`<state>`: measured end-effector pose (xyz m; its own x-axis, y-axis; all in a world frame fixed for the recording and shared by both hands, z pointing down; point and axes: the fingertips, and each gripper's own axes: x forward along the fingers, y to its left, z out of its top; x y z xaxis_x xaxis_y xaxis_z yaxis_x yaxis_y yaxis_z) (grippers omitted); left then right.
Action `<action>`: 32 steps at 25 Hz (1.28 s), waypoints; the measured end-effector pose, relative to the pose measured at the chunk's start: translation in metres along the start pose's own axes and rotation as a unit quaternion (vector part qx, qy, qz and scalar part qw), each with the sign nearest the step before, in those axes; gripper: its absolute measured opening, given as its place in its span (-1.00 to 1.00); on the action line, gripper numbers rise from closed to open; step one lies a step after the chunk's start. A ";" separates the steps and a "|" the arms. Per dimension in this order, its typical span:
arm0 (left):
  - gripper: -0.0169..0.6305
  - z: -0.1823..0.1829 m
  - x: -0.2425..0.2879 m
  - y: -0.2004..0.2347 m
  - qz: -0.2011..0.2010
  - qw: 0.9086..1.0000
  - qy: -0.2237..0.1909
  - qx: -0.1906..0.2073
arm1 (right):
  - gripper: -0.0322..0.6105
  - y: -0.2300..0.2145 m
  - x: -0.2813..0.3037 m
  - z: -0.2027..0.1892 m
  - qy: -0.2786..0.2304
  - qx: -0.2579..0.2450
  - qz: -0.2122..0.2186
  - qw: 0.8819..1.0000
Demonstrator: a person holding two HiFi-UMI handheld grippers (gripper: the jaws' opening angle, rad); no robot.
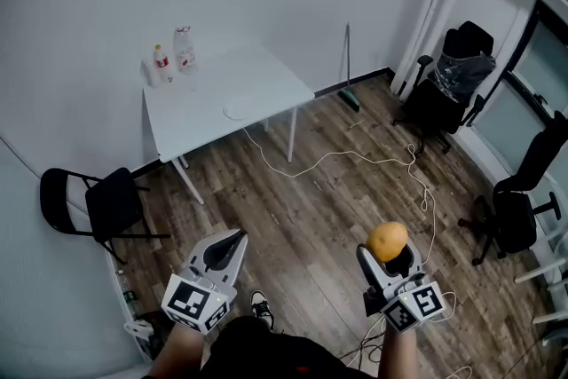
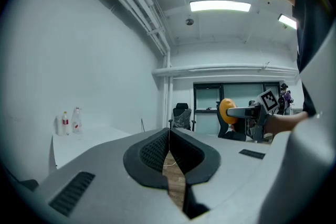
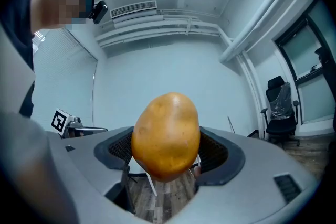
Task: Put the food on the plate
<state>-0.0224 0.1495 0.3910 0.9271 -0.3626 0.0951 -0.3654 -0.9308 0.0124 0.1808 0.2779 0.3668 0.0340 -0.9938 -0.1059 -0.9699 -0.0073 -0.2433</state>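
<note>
My right gripper (image 1: 391,257) is shut on an orange-brown potato (image 1: 387,240), held high above the wooden floor; up close, the potato (image 3: 166,136) fills the space between the jaws of the right gripper (image 3: 167,152). My left gripper (image 1: 229,248) is shut with nothing in it, and in its own view the jaws of the left gripper (image 2: 169,150) meet tip to tip. A white plate (image 1: 241,108) lies on the white table (image 1: 206,122) far ahead. The right gripper with the potato (image 2: 227,111) shows in the left gripper view.
Two bottles (image 1: 172,59) stand at the table's back left corner. A black folding chair (image 1: 93,204) is at the left wall. Office chairs (image 1: 453,86) stand at right by the window. A white cable (image 1: 355,160) snakes across the floor.
</note>
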 end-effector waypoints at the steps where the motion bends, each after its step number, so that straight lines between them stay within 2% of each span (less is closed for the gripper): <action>1: -0.88 -0.001 0.003 0.015 0.003 1.000 0.000 -0.002 | 0.26 0.001 0.018 -0.004 0.003 -0.001 0.003 1.000; 9: -0.88 -0.004 0.015 0.131 0.031 0.999 0.004 -0.015 | 0.26 0.032 0.143 -0.018 0.016 -0.011 0.037 0.999; 13: -0.88 -0.014 0.017 0.168 0.039 0.998 0.007 -0.043 | 0.26 0.040 0.185 -0.042 0.044 -0.013 0.044 0.998; 16: -0.88 -0.012 0.024 0.189 0.047 0.998 0.007 -0.042 | 0.26 0.039 0.212 -0.043 0.047 -0.011 0.053 0.997; 25: -0.88 -0.006 0.079 0.239 0.076 0.997 0.010 -0.029 | 0.26 0.000 0.295 -0.053 0.046 0.008 0.090 0.995; 32: -0.88 0.015 0.162 0.281 0.104 0.994 0.013 -0.014 | 0.26 -0.067 0.381 -0.049 0.049 0.010 0.116 0.992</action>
<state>0.0267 -0.1721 0.3948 0.8288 -0.5456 0.1245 -0.5517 -0.8339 0.0183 0.2472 -0.1051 0.3897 -0.2140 -0.9745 -0.0672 -0.9438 0.2240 -0.2429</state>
